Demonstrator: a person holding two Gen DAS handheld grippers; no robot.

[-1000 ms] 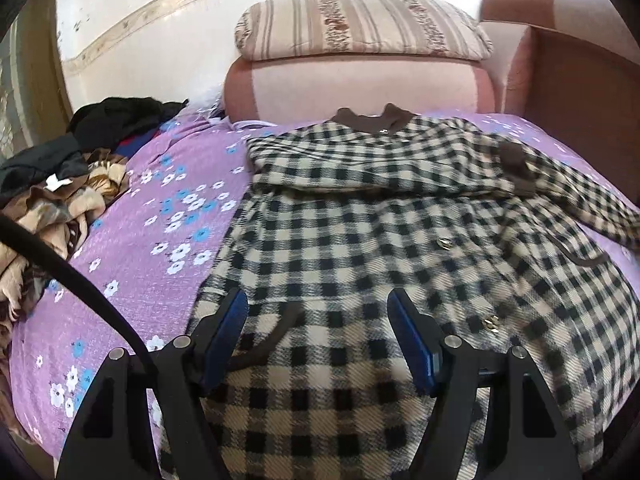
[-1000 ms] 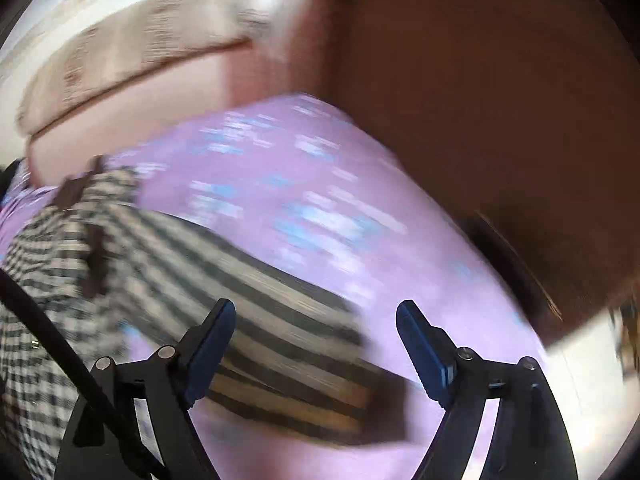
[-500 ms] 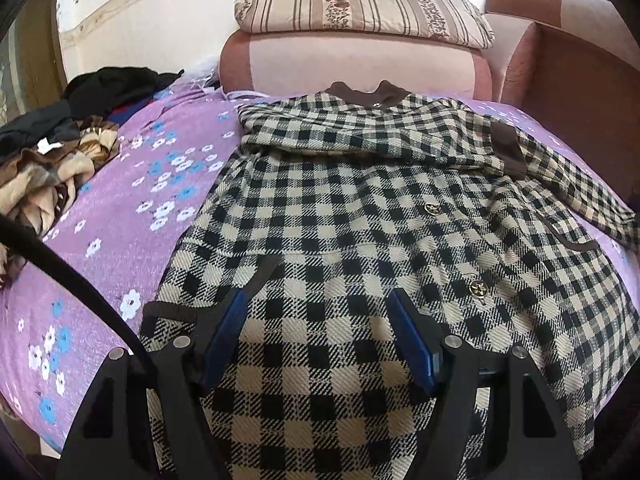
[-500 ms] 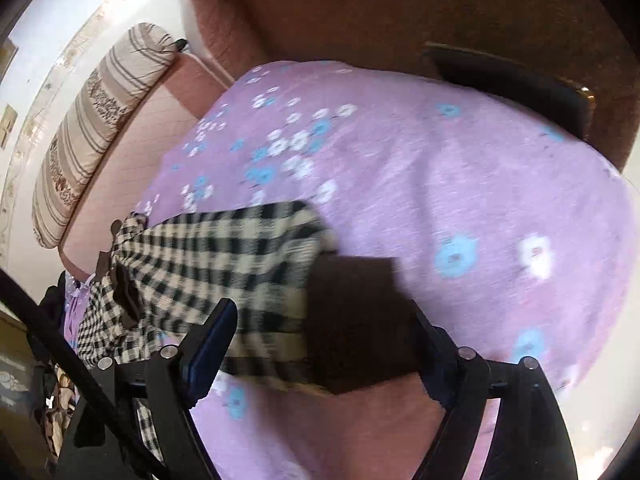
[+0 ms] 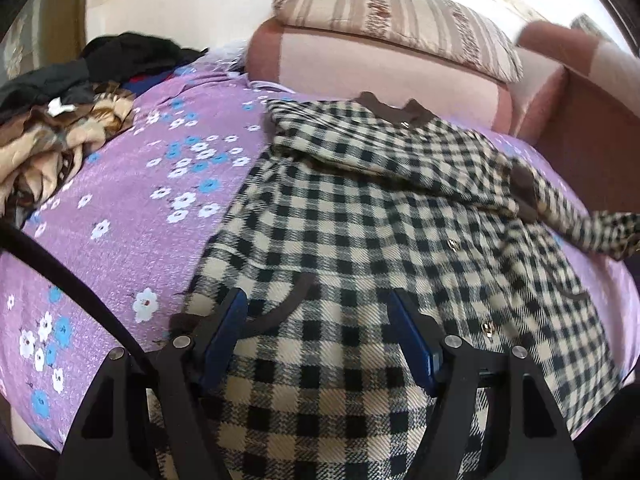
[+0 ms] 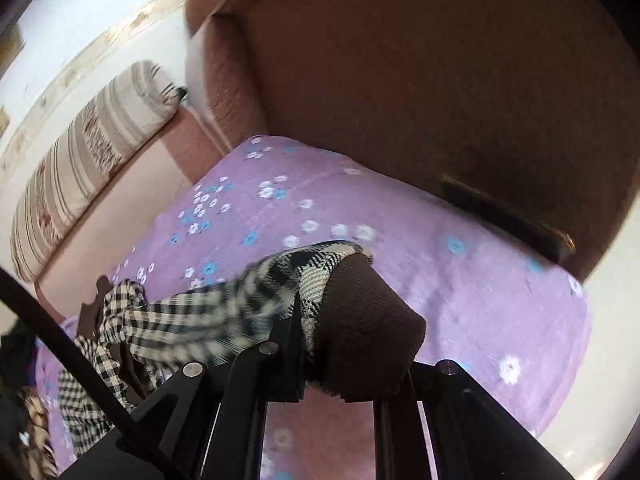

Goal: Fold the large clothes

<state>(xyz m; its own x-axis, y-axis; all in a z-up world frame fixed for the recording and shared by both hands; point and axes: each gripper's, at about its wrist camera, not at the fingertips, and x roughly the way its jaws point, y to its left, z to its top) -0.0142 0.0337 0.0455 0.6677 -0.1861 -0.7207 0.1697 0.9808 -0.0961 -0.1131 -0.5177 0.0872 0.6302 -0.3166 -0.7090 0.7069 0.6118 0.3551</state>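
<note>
Slippage worries me: my right tongs (image 6: pixel 316 344) have just closed on the checked coat's (image 5: pixel 360 248) brown cuff (image 6: pixel 368 320); left tongs (image 5: pixel 320 340) gape above its hem on the sofa (image 5: pixel 120 208).

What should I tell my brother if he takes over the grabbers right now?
Right gripper: its fingers have just closed, and it is shut on the brown cuff of the checked coat's sleeve, lifted off the purple sheet.
Left gripper: open, holding nothing, fingers over the checked coat near its hem.
The coat lies spread flat, collar toward the striped pillow. The other sleeve already lies folded across the chest.
Left: lay this sleeve across too, then fold the body. A pile of other clothes waits at the left.
</note>
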